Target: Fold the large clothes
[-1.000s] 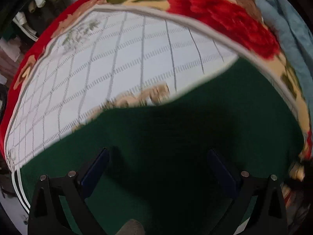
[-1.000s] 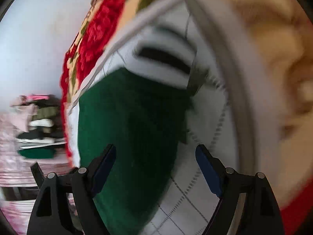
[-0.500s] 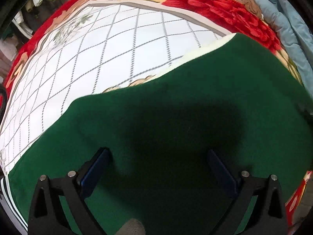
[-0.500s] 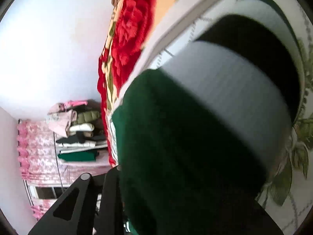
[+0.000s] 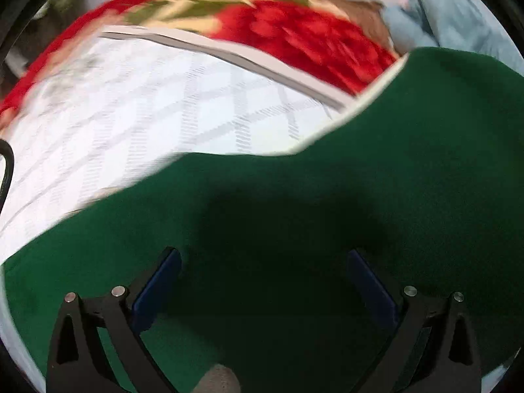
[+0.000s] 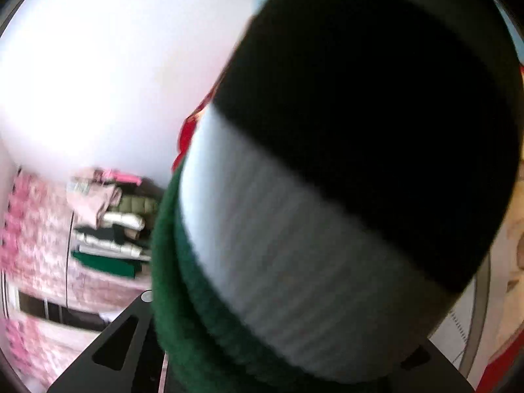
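A large dark green garment (image 5: pixel 376 196) lies spread on a bed with a white grid-patterned sheet (image 5: pixel 147 104). My left gripper (image 5: pixel 262 281) is open just above the green cloth, its blue pads (image 5: pixel 157 285) wide apart and empty. In the right wrist view the garment's green edge (image 6: pixel 183 311) with its white and black striped band (image 6: pixel 311 245) fills the frame right in front of the camera. My right gripper (image 6: pixel 262 373) is shut on this striped edge; its fingertips are hidden by the cloth.
A red and cream floral blanket (image 5: pixel 294 32) borders the sheet at the far side. Light blue cloth (image 5: pixel 458 23) lies at the far right. A stack of folded clothes (image 6: pixel 111 229) sits on a pink-covered stand beside a white wall (image 6: pixel 114 65).
My right gripper has closed on the striped edge and lifted it close to the camera. The green cloth has shifted under the open left gripper, with its right side raised.
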Demonstrator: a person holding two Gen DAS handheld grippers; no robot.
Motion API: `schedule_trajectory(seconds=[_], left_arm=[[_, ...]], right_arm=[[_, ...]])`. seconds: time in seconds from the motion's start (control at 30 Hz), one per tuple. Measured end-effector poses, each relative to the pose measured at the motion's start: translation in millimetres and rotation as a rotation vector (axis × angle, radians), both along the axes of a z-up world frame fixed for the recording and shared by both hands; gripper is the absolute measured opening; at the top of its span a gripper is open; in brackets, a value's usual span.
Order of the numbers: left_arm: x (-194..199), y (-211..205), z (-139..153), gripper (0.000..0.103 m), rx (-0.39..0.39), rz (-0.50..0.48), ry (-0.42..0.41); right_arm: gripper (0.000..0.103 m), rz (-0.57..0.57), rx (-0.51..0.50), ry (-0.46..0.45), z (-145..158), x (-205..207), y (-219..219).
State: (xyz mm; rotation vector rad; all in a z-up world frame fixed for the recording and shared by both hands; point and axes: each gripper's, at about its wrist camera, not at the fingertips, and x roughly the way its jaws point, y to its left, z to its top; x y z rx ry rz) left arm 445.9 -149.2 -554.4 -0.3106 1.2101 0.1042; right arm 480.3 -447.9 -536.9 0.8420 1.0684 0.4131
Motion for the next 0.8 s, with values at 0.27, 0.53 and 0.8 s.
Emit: schedule_trajectory(seconds=[0.27,0.53,0.8], left_arm=[[-176,160,80,0.103,0.134,0.349,0.032],[-327,269,95,0.103,0.236,0.635,0.124],[-372,307,93,0.103,0.231,0.718,0.143]], right_arm=[[0.02,0.281,-0.091,-0.125,71,-63,174],[0.021,0.672,-0.182,-0.099,12,-165,368],[0.025,0.993,-0.393,-0.019,-97,-271,457]])
